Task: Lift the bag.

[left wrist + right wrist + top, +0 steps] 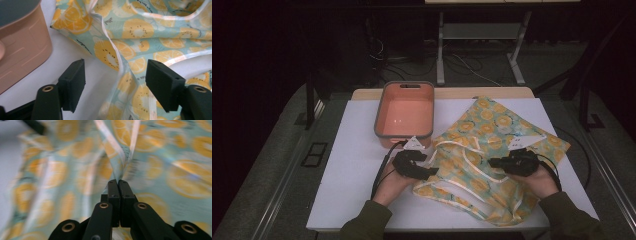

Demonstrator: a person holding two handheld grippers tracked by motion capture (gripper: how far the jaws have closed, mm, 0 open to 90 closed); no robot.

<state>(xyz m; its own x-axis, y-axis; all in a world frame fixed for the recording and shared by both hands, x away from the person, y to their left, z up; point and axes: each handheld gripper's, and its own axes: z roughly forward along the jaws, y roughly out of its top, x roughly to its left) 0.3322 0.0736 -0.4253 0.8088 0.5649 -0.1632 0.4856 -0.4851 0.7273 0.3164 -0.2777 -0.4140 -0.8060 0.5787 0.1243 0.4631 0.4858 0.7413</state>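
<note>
On the left of the bench (362, 195), the salmon tub (404, 112) with its grey rim stands empty, just beyond your left gripper (428, 173). It appears to be parked clear of the work, possibly to receive the cloth later; that is my judgement only.

Your left gripper rests low at the near left edge of the fruit-print apron (484, 150). In the left gripper view its jaws stand released, and a raised fold with white trim (117, 60) runs up between them, untouched by either pad. The stance suggests you are lining up to take that fold.

The apron lies crumpled across the middle and right of the bench, its white straps (472, 165) looping over the print.

On the right, your right gripper (493, 162) sits over the apron's near right part. In the right gripper view its jaws (117, 185) are clenched on a pinch of cloth where two white trims meet, presumably to lift or spread the fabric.

The right gripper view is blurred, so the print and edges there are hard to read. Your right hand covers the cloth beneath it, and the apron's underside folds are hidden.
</note>
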